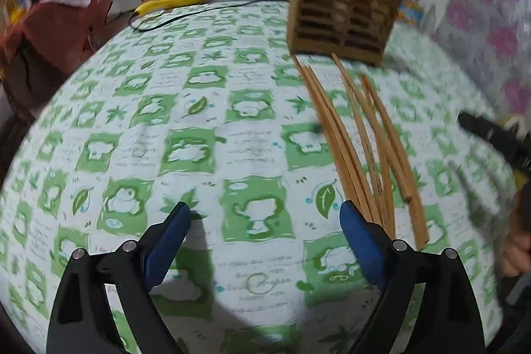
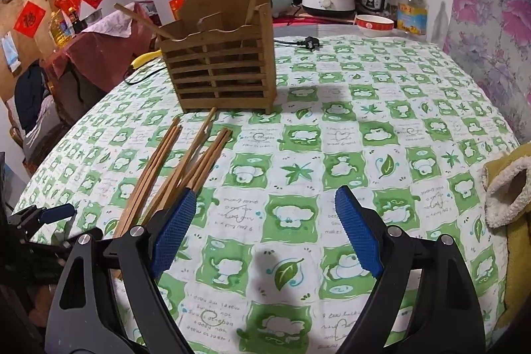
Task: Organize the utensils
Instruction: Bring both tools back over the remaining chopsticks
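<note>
The chopsticks [image 1: 361, 141] lie loose on the counter [image 1: 199, 121], long axes pointing toward the wooden holder [image 2: 219, 68]. The left gripper [image 1: 265, 221] is nearer, just beside their ends; both it and the right gripper [image 2: 265, 208] have fingers spread, grasping nothing.

Both wrist views look steeply down, sharing chopsticks [image 1: 361, 148] (near).

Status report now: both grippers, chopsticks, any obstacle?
Left gripper open, empty. Right gripper open, empty. Chopsticks loose before holder. Path clear.
</note>
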Action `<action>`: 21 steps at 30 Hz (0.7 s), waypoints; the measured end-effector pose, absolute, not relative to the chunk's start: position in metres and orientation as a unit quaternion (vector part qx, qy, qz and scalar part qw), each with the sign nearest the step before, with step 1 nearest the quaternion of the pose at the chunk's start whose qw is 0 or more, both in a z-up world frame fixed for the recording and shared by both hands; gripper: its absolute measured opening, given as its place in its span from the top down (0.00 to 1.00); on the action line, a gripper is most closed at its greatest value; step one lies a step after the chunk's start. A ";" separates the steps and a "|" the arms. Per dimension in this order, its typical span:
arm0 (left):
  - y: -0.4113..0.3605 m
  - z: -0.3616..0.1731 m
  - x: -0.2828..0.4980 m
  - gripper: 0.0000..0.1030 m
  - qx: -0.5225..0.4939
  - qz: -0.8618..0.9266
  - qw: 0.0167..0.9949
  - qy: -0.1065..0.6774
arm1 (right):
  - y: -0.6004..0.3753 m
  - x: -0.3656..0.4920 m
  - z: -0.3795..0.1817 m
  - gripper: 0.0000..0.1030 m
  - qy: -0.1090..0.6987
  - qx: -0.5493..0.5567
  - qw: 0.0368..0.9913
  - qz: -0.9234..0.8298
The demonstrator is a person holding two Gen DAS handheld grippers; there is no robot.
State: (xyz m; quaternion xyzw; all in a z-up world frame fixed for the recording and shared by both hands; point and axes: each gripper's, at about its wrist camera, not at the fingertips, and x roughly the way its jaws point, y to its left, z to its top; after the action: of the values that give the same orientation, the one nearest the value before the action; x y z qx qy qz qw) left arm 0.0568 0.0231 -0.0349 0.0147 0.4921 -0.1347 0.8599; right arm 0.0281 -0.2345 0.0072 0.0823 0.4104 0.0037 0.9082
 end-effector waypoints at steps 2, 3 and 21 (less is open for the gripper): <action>0.025 -0.034 0.056 0.13 0.003 -0.142 0.859 0.492 | -0.229 0.027 0.008 0.19 0.409 0.072 0.910 0.008; 0.020 -0.034 0.055 0.13 0.013 -0.146 0.859 0.491 | -0.227 0.027 0.008 0.19 0.408 0.066 0.910 0.009; 0.051 -0.033 0.078 0.11 -0.034 -0.095 0.868 0.487 | -0.215 0.022 0.006 0.19 0.414 0.050 0.908 0.038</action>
State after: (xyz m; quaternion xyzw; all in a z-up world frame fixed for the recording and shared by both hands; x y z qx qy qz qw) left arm 0.0783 0.0505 -0.0332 -0.0340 0.4869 -0.0948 0.8676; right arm 0.0223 -0.2146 0.0062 0.0496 0.4142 0.0377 0.9080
